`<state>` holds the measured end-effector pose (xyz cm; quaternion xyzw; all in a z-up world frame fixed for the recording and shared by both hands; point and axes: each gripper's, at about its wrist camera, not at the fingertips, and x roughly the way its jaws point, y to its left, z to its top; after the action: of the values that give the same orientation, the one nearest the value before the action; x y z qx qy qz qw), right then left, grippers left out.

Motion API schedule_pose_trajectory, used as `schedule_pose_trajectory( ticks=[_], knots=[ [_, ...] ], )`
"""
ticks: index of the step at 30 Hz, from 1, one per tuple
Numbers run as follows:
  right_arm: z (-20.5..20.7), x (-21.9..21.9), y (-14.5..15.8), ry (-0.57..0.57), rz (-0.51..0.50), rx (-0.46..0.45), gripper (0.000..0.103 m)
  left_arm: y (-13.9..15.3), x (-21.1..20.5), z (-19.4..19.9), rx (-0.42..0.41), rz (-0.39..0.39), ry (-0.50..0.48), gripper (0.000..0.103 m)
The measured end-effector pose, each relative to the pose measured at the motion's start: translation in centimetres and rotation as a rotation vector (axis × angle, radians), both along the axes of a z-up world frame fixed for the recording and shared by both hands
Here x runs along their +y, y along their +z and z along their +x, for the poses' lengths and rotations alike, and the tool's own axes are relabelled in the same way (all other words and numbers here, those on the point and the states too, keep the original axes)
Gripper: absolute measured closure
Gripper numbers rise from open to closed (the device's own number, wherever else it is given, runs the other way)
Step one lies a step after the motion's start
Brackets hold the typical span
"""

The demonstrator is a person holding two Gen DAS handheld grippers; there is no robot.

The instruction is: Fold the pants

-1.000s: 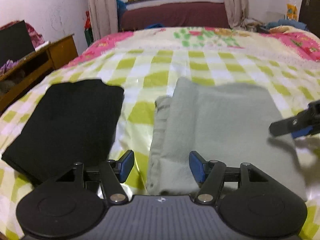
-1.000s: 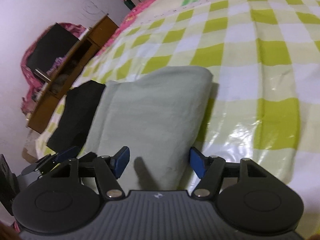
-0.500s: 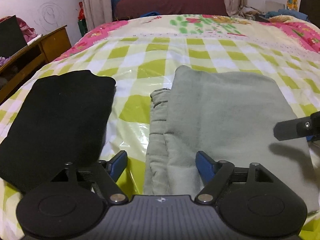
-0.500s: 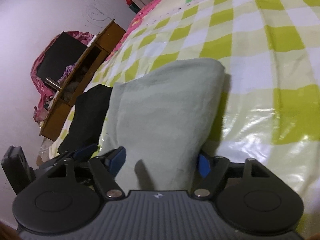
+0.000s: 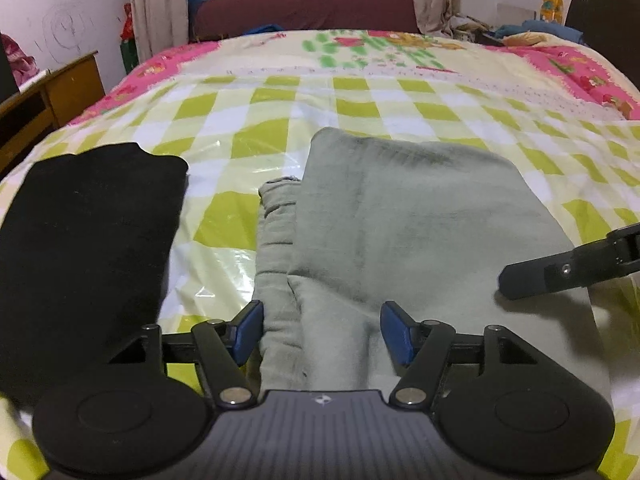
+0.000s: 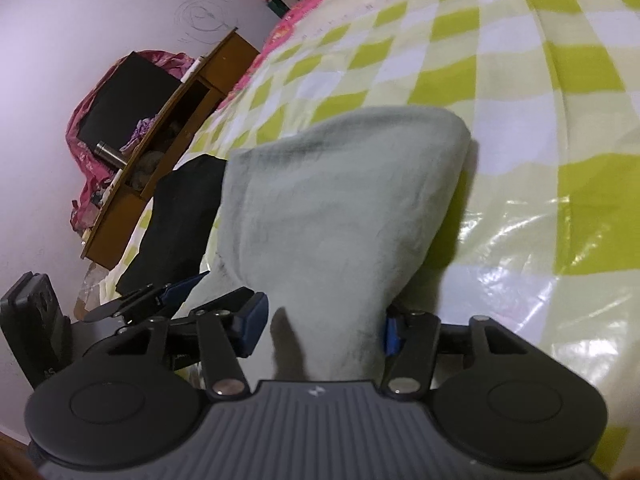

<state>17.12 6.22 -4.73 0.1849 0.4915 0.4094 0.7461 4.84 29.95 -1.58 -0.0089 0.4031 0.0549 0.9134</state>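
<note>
Grey-green and soft, the folded pants (image 5: 404, 224) lie on your green-checked bedspread (image 5: 360, 108), a ribbed waistband showing along their left edge. Your left gripper (image 5: 322, 332) straddles the near left corner; its jaws have just been closing, yet the blue pads stand apart with cloth between them, unpinched. Your right gripper (image 6: 324, 326) sits at the near right corner, likewise narrowing but not clamped. A folded black garment (image 5: 80, 240) lies just beside the pants.

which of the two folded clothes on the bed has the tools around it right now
The grey-green pants; both tools straddle their near edge. The black folded garment lies apart, untouched, to their left.
</note>
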Motion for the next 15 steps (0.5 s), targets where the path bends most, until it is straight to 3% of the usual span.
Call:
schedule_pose_trajectory(
  ticks=[2, 4, 5, 6, 8, 11, 15],
  knots=[
    [0.3, 0.5, -0.2, -0.004, 0.029, 0.013, 0.028, -0.2, 0.3, 0.5, 0.006, -0.015, 0.005, 0.022],
    [0.2, 1.1, 0.1, -0.014, 0.013, 0.008, 0.029, -0.3, 0.4, 0.8, 0.003, -0.029, 0.022, 0.023],
    [0.0, 1.2, 0.5, -0.013, 0.001, -0.003, 0.038, -0.2, 0.3, 0.7, -0.005, -0.044, 0.029, 0.028],
    [-0.3, 1.0, 0.9, -0.009, -0.009, -0.014, 0.061, 0.0, 0.1, 0.4, -0.015, -0.050, 0.031, 0.034],
    [-0.6, 0.3, 1.0, -0.006, 0.020, 0.041, 0.082, 0.7, -0.6, -0.5, -0.041, -0.027, 0.025, 0.040],
    [-1.3, -0.6, 1.8, 0.003, 0.068, 0.042, 0.082, 1.7, -1.2, -1.8, -0.078, -0.050, 0.001, 0.043],
    [-0.8, -0.4, 1.2, 0.001, 0.032, 0.036, 0.079, 1.0, -1.0, -1.4, -0.047, 0.004, 0.005, 0.042]
  ],
)
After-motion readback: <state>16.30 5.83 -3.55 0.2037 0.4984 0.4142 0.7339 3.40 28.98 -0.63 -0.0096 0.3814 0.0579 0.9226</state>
